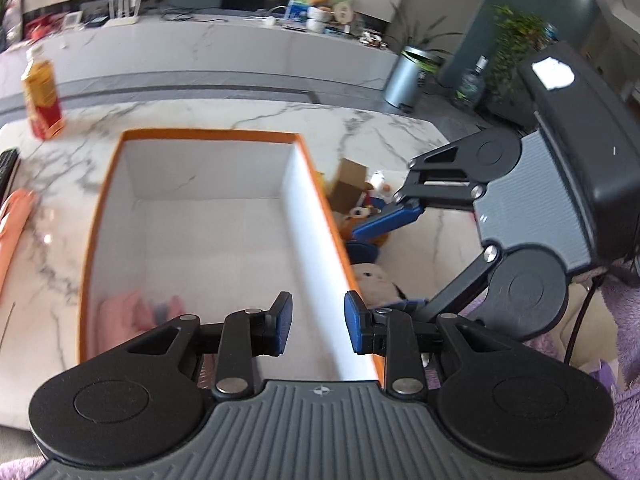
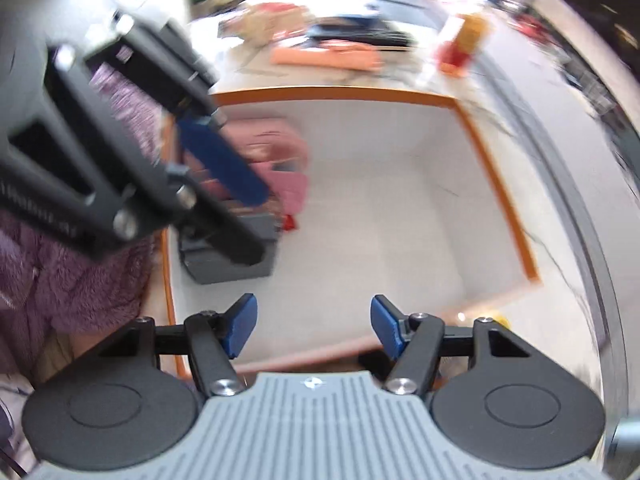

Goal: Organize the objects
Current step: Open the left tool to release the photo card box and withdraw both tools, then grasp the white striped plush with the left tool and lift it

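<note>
An orange-rimmed box (image 1: 104, 200) with white inner walls sits on the marble table; it also shows in the right wrist view (image 2: 500, 184). A pink soft item (image 1: 132, 312) lies in its near corner, also in the right wrist view (image 2: 280, 152), beside a grey block (image 2: 232, 256). My left gripper (image 1: 318, 324) is open and empty over the box's right wall. My right gripper (image 2: 314, 326) is open and empty above the box edge; in the left wrist view it (image 1: 400, 216) hovers over a pile of small toys (image 1: 368, 208) right of the box.
A beige plush (image 1: 374, 280) lies right of the box. An orange-labelled bottle (image 1: 42, 96) stands at the far left, an orange cloth (image 1: 14, 228) on the left edge. A cardboard piece (image 1: 348, 184) is among the toys. A purple fleece sleeve (image 2: 60, 280) is near.
</note>
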{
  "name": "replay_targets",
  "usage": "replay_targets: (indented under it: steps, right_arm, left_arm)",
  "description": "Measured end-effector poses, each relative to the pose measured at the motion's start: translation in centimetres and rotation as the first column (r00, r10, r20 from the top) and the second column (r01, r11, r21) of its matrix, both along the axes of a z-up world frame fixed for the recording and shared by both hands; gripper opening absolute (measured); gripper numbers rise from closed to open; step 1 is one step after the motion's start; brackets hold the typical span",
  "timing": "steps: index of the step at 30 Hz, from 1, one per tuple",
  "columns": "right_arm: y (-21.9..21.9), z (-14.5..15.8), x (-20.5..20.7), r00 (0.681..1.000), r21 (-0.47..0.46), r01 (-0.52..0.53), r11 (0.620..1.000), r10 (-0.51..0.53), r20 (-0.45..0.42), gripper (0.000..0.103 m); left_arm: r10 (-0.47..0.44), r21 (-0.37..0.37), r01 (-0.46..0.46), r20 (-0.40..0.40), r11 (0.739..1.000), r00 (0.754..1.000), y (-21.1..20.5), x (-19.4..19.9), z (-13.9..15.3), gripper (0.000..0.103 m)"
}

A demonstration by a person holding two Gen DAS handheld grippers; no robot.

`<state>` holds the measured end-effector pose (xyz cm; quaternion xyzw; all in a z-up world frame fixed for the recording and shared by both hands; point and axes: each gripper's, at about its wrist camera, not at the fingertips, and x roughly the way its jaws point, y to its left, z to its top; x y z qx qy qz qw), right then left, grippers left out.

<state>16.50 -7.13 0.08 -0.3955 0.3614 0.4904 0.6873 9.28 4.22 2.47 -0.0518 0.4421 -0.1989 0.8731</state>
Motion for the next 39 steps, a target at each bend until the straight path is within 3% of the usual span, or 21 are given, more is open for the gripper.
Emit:
replay_targets:
  steps: [3, 7, 11, 15, 18, 21, 23, 26, 29, 32, 35, 39]
  right_arm:
    - [-3.1, 0.4, -0.2, 0.989, 0.061, 0.150, 0.987, -0.150, 0.008, 0.064]
    - [-7.2, -0.4, 1.3, 0.934, 0.165, 0.355, 0.920, -0.357, -0.018, 0.063]
    - [-13.3, -1.4, 0.9, 0.801, 0.190, 0.597, 0.780, -0.593, -0.081, 0.054]
    - [-17.2, -4.4, 1.2, 0.649, 0.233, 0.760, 0.607, -0.726, -0.228, 0.048]
    - [-18.4, -6.2, 1.4, 0.542, 0.235, 0.839, 0.490, -0.792, -0.283, 0.047]
    - [-19.2, -7.9, 1.3, 0.467, 0.242, 0.883, 0.403, -0.813, -0.347, 0.047]
    - [-19.3, -9.2, 1.3, 0.432, 0.233, 0.900, 0.367, -0.816, -0.383, 0.047]
    - [-19.2, -10.4, 1.3, 0.400, 0.214, 0.916, 0.341, -0.821, -0.407, 0.048]
    - [-19.1, -10.4, 1.2, 0.414, 0.245, 0.909, 0.338, -0.810, -0.415, 0.050]
    - [-18.8, -10.6, 0.9, 0.419, 0.245, 0.906, 0.346, -0.820, -0.390, 0.052]
    - [-18.7, -10.7, 0.8, 0.427, 0.246, 0.902, 0.355, -0.818, -0.386, 0.052]
    - [-19.5, -10.8, 1.1, 0.412, 0.240, 0.910, 0.338, -0.805, -0.427, 0.052]
  left_arm:
    - [-0.050, 0.026, 0.050, -0.002, 0.998, 0.999, -2.4, 0.2, -0.1, 0.033]
    - [-0.118, 0.073, 0.118, -0.008, 0.990, 0.993, -6.0, 0.9, -1.0, 0.033]
    - [-0.171, 0.148, 0.173, -0.030, 0.974, 0.985, -9.8, 1.7, -2.6, 0.042]
    - [-0.187, 0.239, 0.197, -0.062, 0.951, 0.980, -13.1, 3.0, -4.6, 0.049]
    - [-0.193, 0.337, 0.210, -0.082, 0.918, 0.978, -15.1, 3.8, -6.2, 0.058]
    - [-0.202, 0.437, 0.227, -0.102, 0.870, 0.974, -16.8, 4.2, -7.8, 0.063]
    - [-0.214, 0.483, 0.246, -0.122, 0.841, 0.969, -17.4, 3.9, -8.5, 0.068]
    - [-0.218, 0.556, 0.254, -0.132, 0.791, 0.967, -18.1, 3.7, -9.6, 0.077]
    - [-0.211, 0.611, 0.243, -0.125, 0.753, 0.969, -18.6, 4.1, -10.6, 0.077]
    - [-0.218, 0.630, 0.256, -0.139, 0.733, 0.966, -19.2, 4.4, -11.3, 0.077]
    - [-0.233, 0.672, 0.261, -0.133, 0.693, 0.963, -19.9, 4.2, -12.1, 0.084]
    - [-0.244, 0.716, 0.239, -0.098, 0.656, 0.965, -20.1, 3.9, -12.7, 0.077]
